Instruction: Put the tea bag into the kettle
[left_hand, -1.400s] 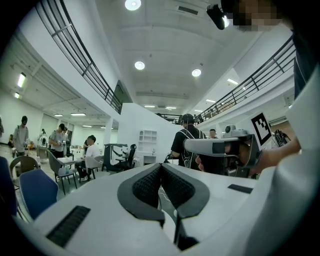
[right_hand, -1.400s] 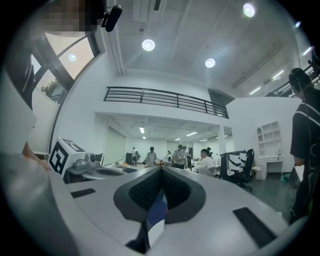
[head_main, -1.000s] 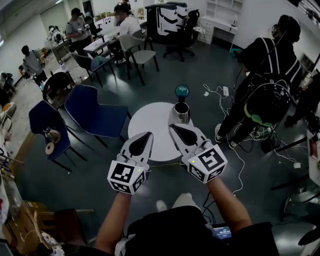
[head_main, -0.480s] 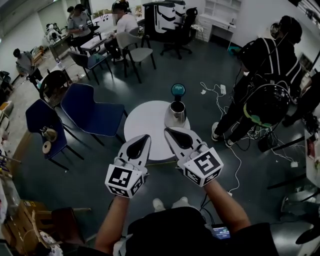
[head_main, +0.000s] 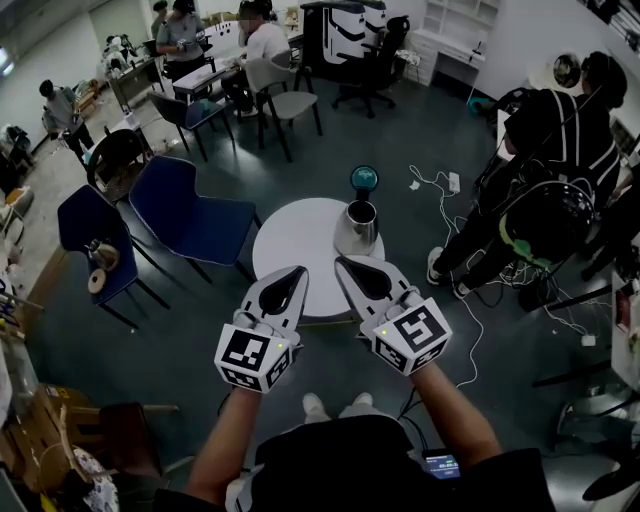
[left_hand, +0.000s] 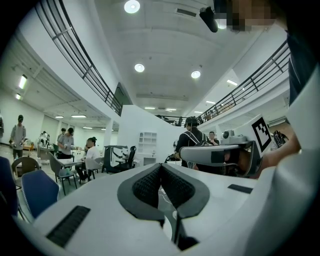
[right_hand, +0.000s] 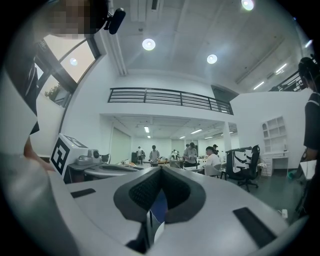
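- The kettle (head_main: 361, 226), a shiny metal one with its mouth open, stood upright on the round white desk (head_main: 295, 250), toward the far right part of the top.
- The tea bag could not be made out in any view.
- The left claw (head_main: 299, 270) hung over the near edge of the desk. In its own view its jaws were pressed together at the tips with nothing between the ribbed pads.
- The right claw (head_main: 343, 261) was held just beside the left one, its tip over the desk on the near side of the kettle and not touching it. Its jaws also met at the tips. A blue and white patch showed in the narrow slit under the pads, and I could not tell whether that was something held or only the room behind.
- A teal round-topped thing (head_main: 364, 181) sat just behind the kettle at the far edge of the desk.
- Two blue chairs (head_main: 190, 215) stood left of the desk, and a person in black (head_main: 560, 130) stood to its right.
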